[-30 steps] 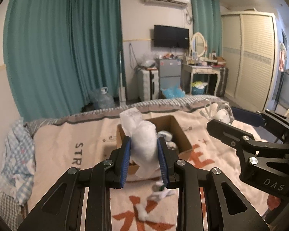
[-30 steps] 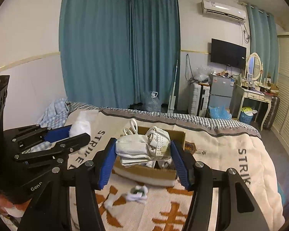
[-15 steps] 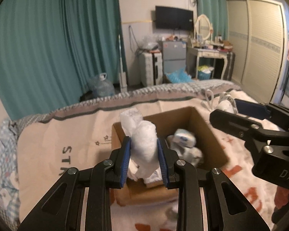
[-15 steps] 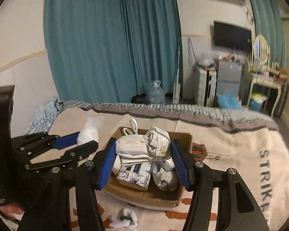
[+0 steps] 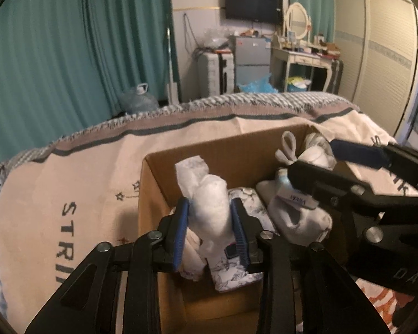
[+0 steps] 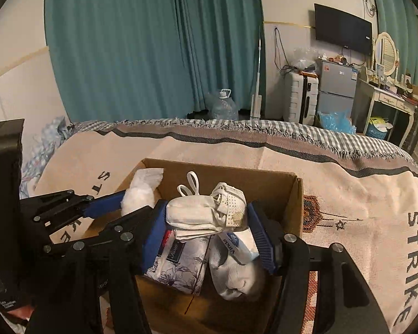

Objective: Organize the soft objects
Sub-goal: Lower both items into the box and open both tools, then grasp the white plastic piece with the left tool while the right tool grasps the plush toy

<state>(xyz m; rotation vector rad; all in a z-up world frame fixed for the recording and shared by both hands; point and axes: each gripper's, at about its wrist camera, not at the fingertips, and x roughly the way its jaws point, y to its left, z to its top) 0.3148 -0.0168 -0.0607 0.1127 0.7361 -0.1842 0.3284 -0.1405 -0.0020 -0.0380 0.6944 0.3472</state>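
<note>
White and crumpled, a soft wad of tissue (image 5: 209, 203) sits pinched between the blue pads of the left gripper (image 5: 210, 231), which hangs over the near left part of an open cardboard box (image 5: 153, 183). In the right wrist view the same wad (image 6: 142, 192) shows at the box's left side, with the left gripper (image 6: 117, 203) reaching in from the left. The right gripper (image 6: 206, 233) is clamped on a folded white face mask (image 6: 206, 214), its ear loops sticking up, and is poised above the middle of the box (image 6: 295, 203); from the left wrist view that mask (image 5: 312, 150) and the right gripper (image 5: 328, 156) appear over the box's far right side.

Inside the box lie a floral-printed tissue pack (image 6: 181, 264) on the left and a white plastic pack with a blue label (image 6: 234, 267) just beside it on the right, both below the held items. The box rests on a beige blanket (image 6: 348, 200) with dark lettering and a fringed grey border, spread over a bed. Beyond it hang teal curtains (image 6: 142, 41); a water jug (image 6: 223, 105), a white suitcase (image 6: 299, 97), a small grey fridge (image 6: 335, 86) and a wall-mounted television (image 6: 342, 29) stand against the far wall.
</note>
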